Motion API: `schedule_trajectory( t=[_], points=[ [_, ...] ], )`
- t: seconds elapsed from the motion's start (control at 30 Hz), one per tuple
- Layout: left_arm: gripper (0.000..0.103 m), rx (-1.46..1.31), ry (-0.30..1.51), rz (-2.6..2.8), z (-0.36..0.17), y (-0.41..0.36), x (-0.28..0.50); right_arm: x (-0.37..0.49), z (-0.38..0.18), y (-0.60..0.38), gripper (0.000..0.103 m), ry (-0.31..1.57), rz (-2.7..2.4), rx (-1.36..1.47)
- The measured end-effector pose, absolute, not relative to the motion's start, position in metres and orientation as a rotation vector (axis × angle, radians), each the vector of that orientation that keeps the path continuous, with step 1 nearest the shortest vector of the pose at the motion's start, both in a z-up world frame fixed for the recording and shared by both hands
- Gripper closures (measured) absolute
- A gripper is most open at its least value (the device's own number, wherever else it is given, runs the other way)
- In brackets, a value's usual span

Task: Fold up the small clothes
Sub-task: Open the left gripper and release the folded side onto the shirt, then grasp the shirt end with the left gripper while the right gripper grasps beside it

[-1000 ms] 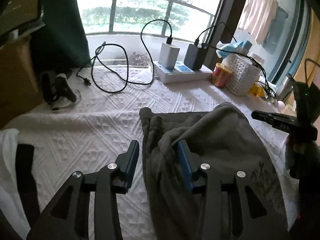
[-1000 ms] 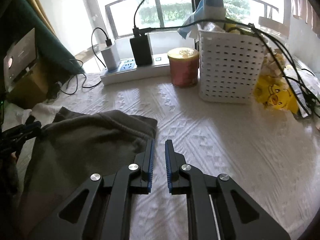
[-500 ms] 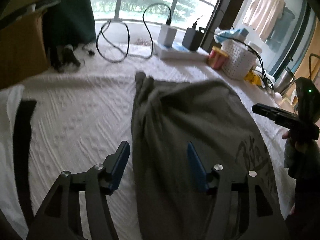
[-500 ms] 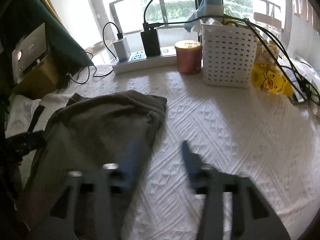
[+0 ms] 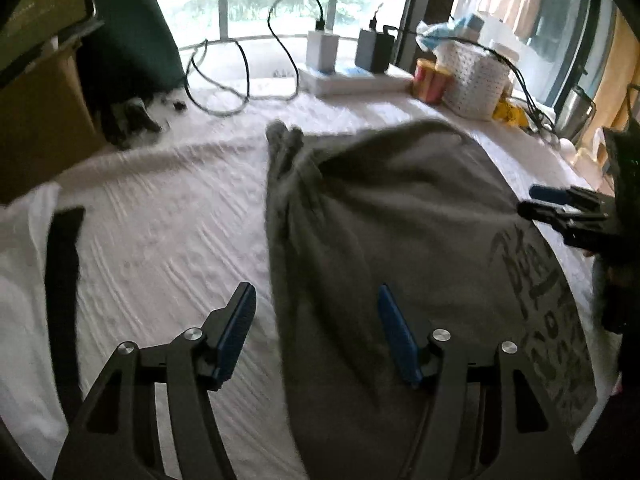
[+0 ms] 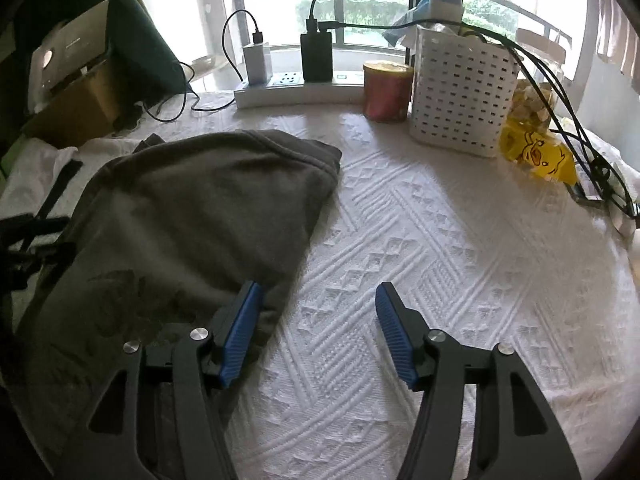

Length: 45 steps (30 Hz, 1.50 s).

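- Right wrist view: the grey garment [image 6: 192,216] lies flat on the white bedspread [image 6: 420,248], spread for folding.
- My right gripper [image 6: 316,320] is opening, empty, straddling the garment's edge.
- My left gripper [image 5: 316,332] is opening, empty, straddling its opposite edge.

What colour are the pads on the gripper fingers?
Blue pads on black fingers, clearest in the right wrist view.
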<state>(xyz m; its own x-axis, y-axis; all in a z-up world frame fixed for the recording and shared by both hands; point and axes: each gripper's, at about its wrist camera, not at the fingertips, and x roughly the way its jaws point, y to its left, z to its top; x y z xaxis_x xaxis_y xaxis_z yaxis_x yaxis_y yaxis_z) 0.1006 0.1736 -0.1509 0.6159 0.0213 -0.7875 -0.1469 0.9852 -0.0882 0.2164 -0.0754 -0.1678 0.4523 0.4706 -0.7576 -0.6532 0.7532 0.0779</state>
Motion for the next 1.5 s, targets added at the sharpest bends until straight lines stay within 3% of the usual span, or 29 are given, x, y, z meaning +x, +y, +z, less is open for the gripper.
schedule_trajectory(
  t=[0.07, 0.13, 0.17, 0.8, 0.87, 0.93, 1.03, 1.07, 1.13, 1.2, 1.5],
  points=[
    [0.036, -0.169, 0.887, 0.091, -0.148, 0.183, 0.110, 0.219, -0.167, -0.075, 0.039, 0.857, 0.707, -0.233],
    [0.035, -0.182, 0.874, 0.082, -0.146, 0.190, 0.121, 0.223, -0.165, -0.073, 0.025, 0.854, 0.708, -0.225],
    [0.035, -0.185, 0.867, 0.080, -0.146, 0.192, 0.127, 0.225, -0.163, -0.073, 0.022, 0.849, 0.710, -0.216],
    [0.036, -0.174, 0.879, -0.121, -0.160, 0.168, 0.173, 0.248, -0.170, -0.011, 0.022, 0.875, 0.834, -0.207],
    [0.039, -0.155, 0.883, -0.125, -0.160, 0.160, 0.175, 0.239, -0.170, 0.001, 0.031, 0.862, 0.865, -0.244],
    [0.065, -0.144, 0.887, -0.123, -0.160, 0.152, 0.177, 0.232, -0.170, 0.009, 0.047, 0.845, 0.872, -0.278],
    [0.078, -0.140, 0.886, -0.120, -0.161, 0.145, 0.178, 0.226, -0.170, 0.015, 0.064, 0.827, 0.892, -0.296],
    [0.079, -0.129, 0.883, -0.117, -0.160, 0.142, 0.178, 0.224, -0.170, 0.016, 0.066, 0.821, 0.898, -0.306],
    [0.080, -0.124, 0.874, -0.114, -0.157, 0.138, 0.175, 0.222, -0.169, 0.017, 0.079, 0.813, 0.907, -0.309],
    [0.080, -0.114, 0.859, -0.106, -0.154, 0.134, 0.172, 0.218, -0.168, 0.019, 0.083, 0.802, 0.909, -0.311],
    [0.080, -0.096, 0.772, -0.081, -0.125, 0.119, 0.150, 0.200, -0.140, 0.001, 0.088, 0.705, 0.891, -0.293]
  ],
)
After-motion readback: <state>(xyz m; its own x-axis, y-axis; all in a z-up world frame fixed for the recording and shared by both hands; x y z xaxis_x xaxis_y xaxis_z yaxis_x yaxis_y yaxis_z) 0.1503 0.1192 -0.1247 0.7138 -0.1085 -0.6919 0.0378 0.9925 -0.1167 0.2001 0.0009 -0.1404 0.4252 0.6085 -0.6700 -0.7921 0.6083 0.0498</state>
